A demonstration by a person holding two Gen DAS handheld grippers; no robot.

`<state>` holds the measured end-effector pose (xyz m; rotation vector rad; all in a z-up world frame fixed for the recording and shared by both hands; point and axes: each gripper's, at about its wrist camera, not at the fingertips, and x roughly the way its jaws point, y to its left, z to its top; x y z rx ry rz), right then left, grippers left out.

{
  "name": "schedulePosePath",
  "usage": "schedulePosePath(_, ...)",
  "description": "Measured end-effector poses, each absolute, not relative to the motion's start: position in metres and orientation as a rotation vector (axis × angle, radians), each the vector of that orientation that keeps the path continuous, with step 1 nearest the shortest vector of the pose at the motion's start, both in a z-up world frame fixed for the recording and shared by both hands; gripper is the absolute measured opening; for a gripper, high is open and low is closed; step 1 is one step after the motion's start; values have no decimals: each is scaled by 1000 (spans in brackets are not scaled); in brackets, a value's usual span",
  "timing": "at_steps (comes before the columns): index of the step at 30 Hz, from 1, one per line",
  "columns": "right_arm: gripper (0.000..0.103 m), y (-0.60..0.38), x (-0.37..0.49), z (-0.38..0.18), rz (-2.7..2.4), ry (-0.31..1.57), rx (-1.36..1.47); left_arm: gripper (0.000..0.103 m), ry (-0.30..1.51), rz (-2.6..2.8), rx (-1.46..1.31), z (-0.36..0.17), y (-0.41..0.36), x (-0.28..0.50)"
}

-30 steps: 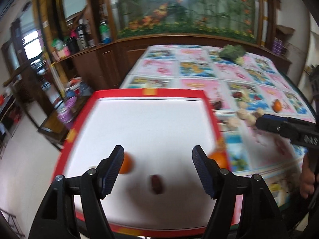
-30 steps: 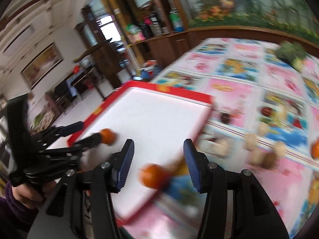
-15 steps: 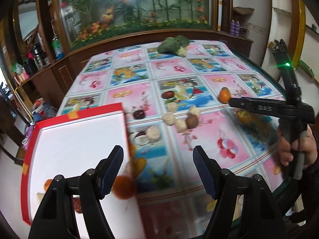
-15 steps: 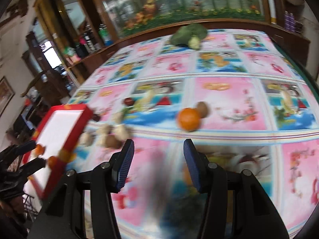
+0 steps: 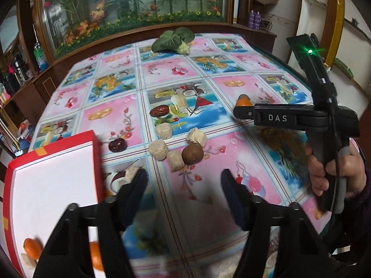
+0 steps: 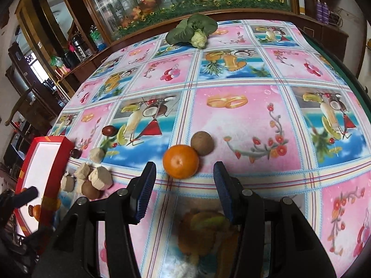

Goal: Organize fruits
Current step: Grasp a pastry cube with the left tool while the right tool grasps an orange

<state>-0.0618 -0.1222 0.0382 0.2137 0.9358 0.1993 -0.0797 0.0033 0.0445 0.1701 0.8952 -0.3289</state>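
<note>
The orange (image 6: 180, 161) lies on the fruit-print tablecloth (image 6: 243, 115) at the centre of the right wrist view, just ahead of the right gripper (image 6: 184, 185), whose blue-padded jaws stand apart with nothing between them; it touches a brown kiwi (image 6: 202, 143) just above and to the right. A second ago this gripper looked down on the red-rimmed white tray (image 6: 55, 162) with an orange between its fingers' line; now the tray sits at the lower left edge of the frame, so the hand has swung away from the tray toward the loose fruit. The left gripper (image 5: 183, 197) has made the same swing: its jaws are closing, empty, above the cloth at the bottom centre of its view, with the tray (image 5: 95, 153) pushed to the lower left, where two oranges (image 5: 32, 247) already lie. Ahead of it, in mid frame, sit another kiwi (image 5: 192, 154), pale beige chunks (image 5: 158, 149) and a dark red date (image 5: 117, 144). The right gripper shows at the right of this view (image 5: 241, 112), held in a hand (image 5: 334, 173). Both deliveries look done, and the next pickups look to be starting, the orange likeliest for the right hand.
</note>
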Motion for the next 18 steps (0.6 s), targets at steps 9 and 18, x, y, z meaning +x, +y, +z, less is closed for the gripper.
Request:
schedulePosePath(9, 48, -110, -54, 35, 199, 942, 169, 42, 951, -278, 185, 28, 4, -65)
schedulePosePath(18, 48, -110, -53, 35, 216, 938, 163, 28, 980, -265, 183, 17, 1, -51)
